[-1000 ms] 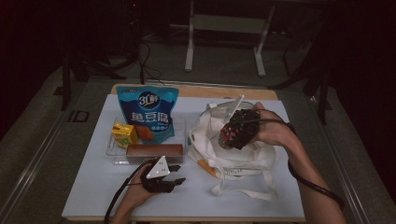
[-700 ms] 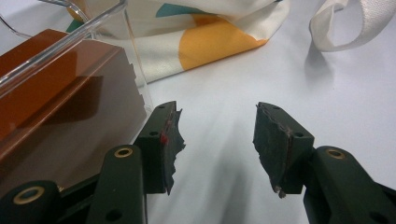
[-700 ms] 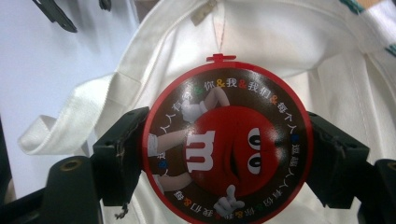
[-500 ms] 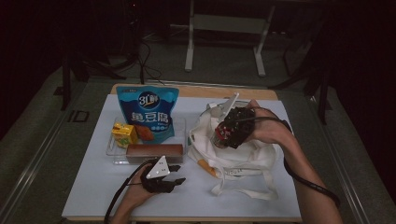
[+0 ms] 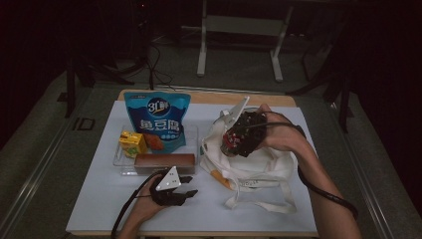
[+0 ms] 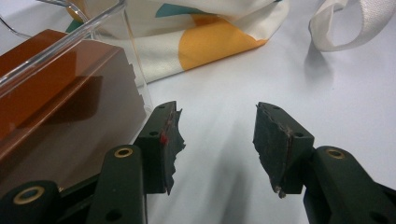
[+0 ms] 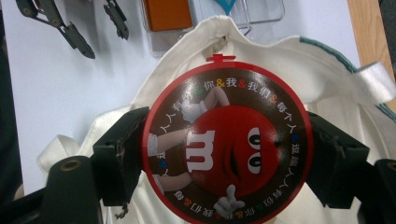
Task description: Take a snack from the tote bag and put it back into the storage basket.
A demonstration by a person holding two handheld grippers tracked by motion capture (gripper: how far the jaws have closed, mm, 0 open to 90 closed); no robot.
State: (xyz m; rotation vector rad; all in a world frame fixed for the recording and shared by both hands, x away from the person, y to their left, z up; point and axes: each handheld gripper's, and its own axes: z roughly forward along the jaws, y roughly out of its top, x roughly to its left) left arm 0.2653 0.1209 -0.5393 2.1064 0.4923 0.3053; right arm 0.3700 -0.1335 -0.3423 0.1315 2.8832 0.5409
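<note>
Round candy tin clamped in the right tongs above the tote bag.

The right tongs [image 7: 224,154] grip a round red-rimmed candy tin [image 7: 226,144] by its two sides, over the mouth of the white tote bag [image 5: 259,164] on the desk [image 5: 89,199]. The left tongs [image 6: 217,140] rest low on the desk, jaws apart with nothing between them, just beside a clear tray [image 5: 119,159] that holds a brown box [image 6: 56,107].

Along the worktop's [image 5: 99,209] near edge you have bare white surface to pass. The clear plastic tray [image 5: 119,162] blocks its left middle; the cream cloth tote bag [image 5: 259,169] fills the right middle.
</note>
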